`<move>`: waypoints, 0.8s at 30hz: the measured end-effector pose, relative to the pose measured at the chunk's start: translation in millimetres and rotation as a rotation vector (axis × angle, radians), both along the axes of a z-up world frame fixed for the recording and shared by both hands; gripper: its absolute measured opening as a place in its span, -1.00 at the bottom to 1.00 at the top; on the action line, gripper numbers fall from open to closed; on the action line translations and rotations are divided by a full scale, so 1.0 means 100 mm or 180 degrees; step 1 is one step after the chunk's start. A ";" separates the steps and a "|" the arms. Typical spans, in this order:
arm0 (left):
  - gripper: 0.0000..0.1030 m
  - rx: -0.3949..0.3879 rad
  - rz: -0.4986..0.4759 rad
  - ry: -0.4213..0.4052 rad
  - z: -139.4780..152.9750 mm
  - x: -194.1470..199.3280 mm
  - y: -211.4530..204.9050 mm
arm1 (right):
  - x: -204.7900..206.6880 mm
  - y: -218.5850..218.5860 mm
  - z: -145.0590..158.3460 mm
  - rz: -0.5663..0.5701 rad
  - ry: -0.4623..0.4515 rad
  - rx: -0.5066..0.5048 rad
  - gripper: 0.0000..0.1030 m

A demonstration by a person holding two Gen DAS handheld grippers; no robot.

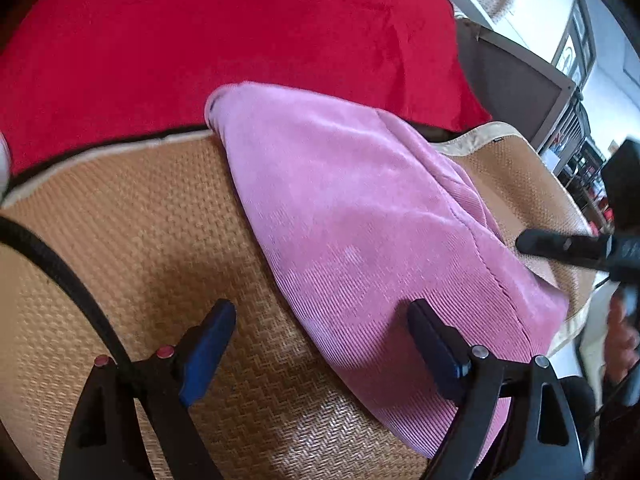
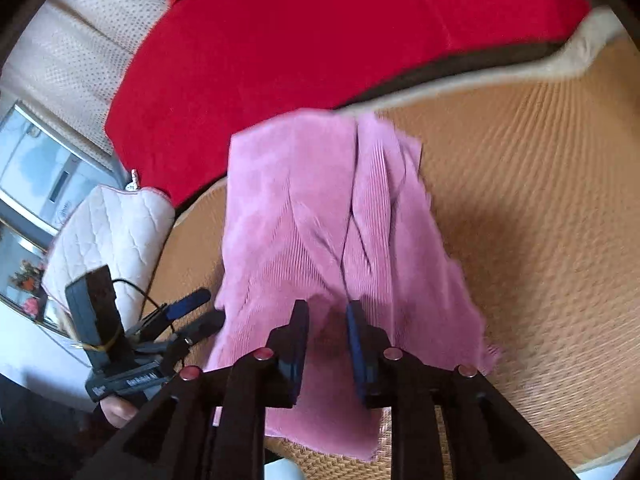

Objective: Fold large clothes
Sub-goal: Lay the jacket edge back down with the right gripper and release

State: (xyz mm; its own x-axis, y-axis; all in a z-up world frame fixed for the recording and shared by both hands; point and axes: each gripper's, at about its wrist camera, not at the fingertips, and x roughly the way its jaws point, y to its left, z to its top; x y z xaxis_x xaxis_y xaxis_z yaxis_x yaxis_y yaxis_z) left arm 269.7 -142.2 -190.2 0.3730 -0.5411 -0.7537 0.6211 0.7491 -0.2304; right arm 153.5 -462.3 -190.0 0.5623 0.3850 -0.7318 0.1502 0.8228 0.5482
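A pink corduroy garment [image 1: 360, 216] lies folded in a long strip on the woven straw mat [image 1: 140, 220]. My left gripper [image 1: 320, 308] stands wide open just above the mat at the garment's near edge, one blue pad over the mat and the other over the cloth, gripping nothing. From the right wrist, the garment [image 2: 304, 208] runs away from me with a seam down its middle. My right gripper [image 2: 327, 310] hovers over its near end, jaws a narrow gap apart with only cloth showing below them. Each gripper shows in the other's view: right gripper [image 1: 528, 242], left gripper [image 2: 208, 306].
A red blanket [image 1: 240, 40] covers the bed beyond the mat's pale border [image 2: 440, 88]. A white quilted cushion [image 2: 116, 232] sits at the bed's side, with a window behind it. A black cable [image 1: 60, 268] crosses the mat. Grey furniture [image 1: 516, 84] stands off the bed's corner.
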 end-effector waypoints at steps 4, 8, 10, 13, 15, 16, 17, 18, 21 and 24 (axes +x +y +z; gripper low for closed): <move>0.73 0.0110 0.0062 -0.0272 0.09 -0.11 -0.02 | 0.08 0.11 -0.03 -0.0016 -0.0035 -0.0187 0.43; 0.73 0.0268 0.0030 -0.0568 0.11 -0.16 -0.05 | 0.19 0.13 -0.47 -0.0083 0.0111 -0.0081 0.47; 0.73 0.0366 0.0032 -0.0699 0.14 -0.19 -0.05 | 0.17 0.07 -0.43 -0.0132 0.0012 0.0053 0.47; 0.73 0.0505 0.0051 -0.0868 0.15 -0.20 -0.06 | 0.19 0.00 -0.34 -0.0154 0.0013 0.0065 0.46; 0.73 0.0574 0.0067 -0.0971 0.15 -0.22 -0.07 | 0.19 -0.05 -0.27 -0.0235 -0.0078 0.0058 0.46; 0.73 0.0589 0.0071 -0.1003 0.16 -0.23 -0.08 | 0.21 -0.08 -0.19 -0.0297 -0.0174 0.0036 0.46; 0.73 0.0603 0.0075 -0.1028 0.16 -0.23 -0.09 | 0.22 -0.10 -0.15 -0.0337 -0.0222 0.0001 0.43; 0.73 0.0626 0.0078 -0.1046 0.15 -0.22 -0.10 | 0.25 -0.12 -0.10 -0.0391 -0.0265 -0.0067 0.41; 0.73 0.0680 0.0072 -0.1062 0.13 -0.22 -0.13 | 0.41 -0.14 -0.14 -0.0431 -0.0212 -0.0165 -0.02; 0.73 0.0721 0.0063 -0.1073 0.11 -0.22 -0.16 | 0.63 -0.06 -0.44 -0.0331 0.0082 -0.0146 -0.12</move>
